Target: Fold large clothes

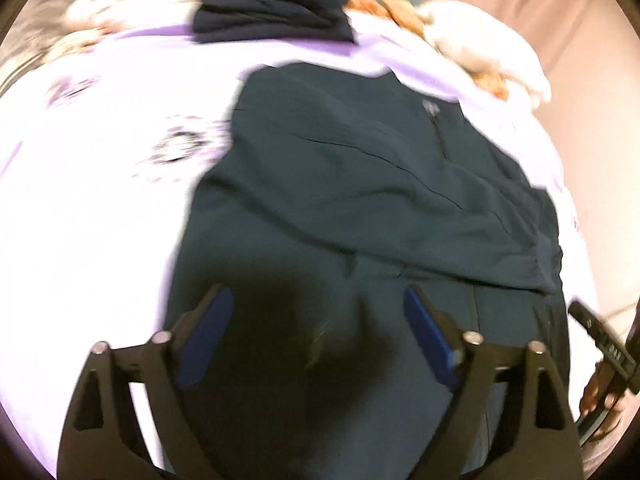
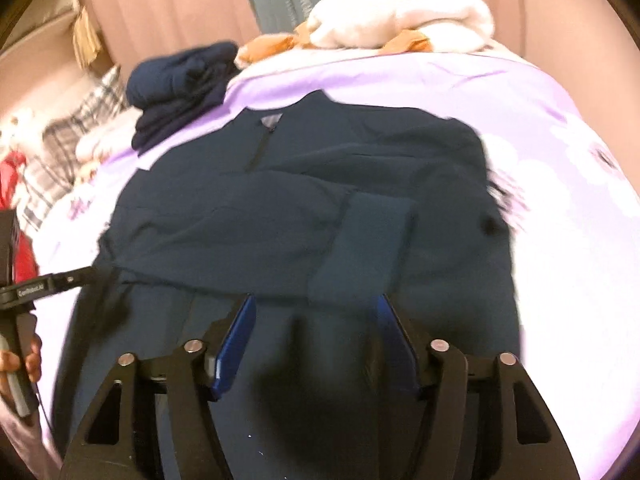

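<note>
A large dark teal zip-neck top lies spread on a lilac flowered bedsheet, with both sleeves folded across its body. It also fills the right wrist view, where one sleeve cuff lies on top. My left gripper is open and empty, just above the garment's lower part. My right gripper is open and empty, above the lower hem near the cuff. The other gripper's body shows at the right edge of the left wrist view and the left edge of the right wrist view.
A folded navy garment lies at the far end of the bed. A cream blanket and orange cloth lie by the pink curtain. Plaid and red fabrics lie at far left.
</note>
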The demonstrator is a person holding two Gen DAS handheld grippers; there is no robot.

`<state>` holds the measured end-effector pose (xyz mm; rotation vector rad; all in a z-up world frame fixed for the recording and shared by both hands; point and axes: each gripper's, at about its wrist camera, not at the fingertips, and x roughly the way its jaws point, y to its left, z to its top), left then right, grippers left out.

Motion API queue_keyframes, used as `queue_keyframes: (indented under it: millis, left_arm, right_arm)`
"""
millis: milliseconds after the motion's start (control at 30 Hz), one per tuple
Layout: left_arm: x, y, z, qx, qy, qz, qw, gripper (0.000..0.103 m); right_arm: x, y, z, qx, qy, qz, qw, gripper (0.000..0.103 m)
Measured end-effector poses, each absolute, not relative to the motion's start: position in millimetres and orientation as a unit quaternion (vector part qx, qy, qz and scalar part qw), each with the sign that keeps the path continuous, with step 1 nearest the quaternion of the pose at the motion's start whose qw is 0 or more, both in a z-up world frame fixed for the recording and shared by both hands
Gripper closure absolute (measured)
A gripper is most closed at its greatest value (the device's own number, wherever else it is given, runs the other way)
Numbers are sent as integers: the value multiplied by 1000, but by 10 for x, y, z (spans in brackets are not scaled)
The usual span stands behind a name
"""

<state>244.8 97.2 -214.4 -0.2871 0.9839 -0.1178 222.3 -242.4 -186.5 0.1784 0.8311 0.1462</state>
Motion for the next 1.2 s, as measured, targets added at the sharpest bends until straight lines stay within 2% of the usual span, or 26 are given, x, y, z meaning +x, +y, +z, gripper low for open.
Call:
queue_keyframes:
  millis: [200, 500, 867, 1200]
  left_arm:
    - [1657, 1604, -2180, -213, 465, -15, 859, 3]
    - [812, 2088, -2449, -349, 470, -57, 809, 3]
    - [548, 1959, -2620, -388, 488, -161, 765, 2]
    - [779, 1891, -2730, -421, 484, -215, 736, 2]
  right_arm:
    - [1474, -2778, -1937, 149, 417, 44, 896, 37]
    - [889, -3151, -2144, 217, 438, 11, 872, 36]
    - [537, -3249, -2362, 262, 466, 46, 844, 36]
    - [649, -3128, -2484, 285, 477, 96, 826, 33]
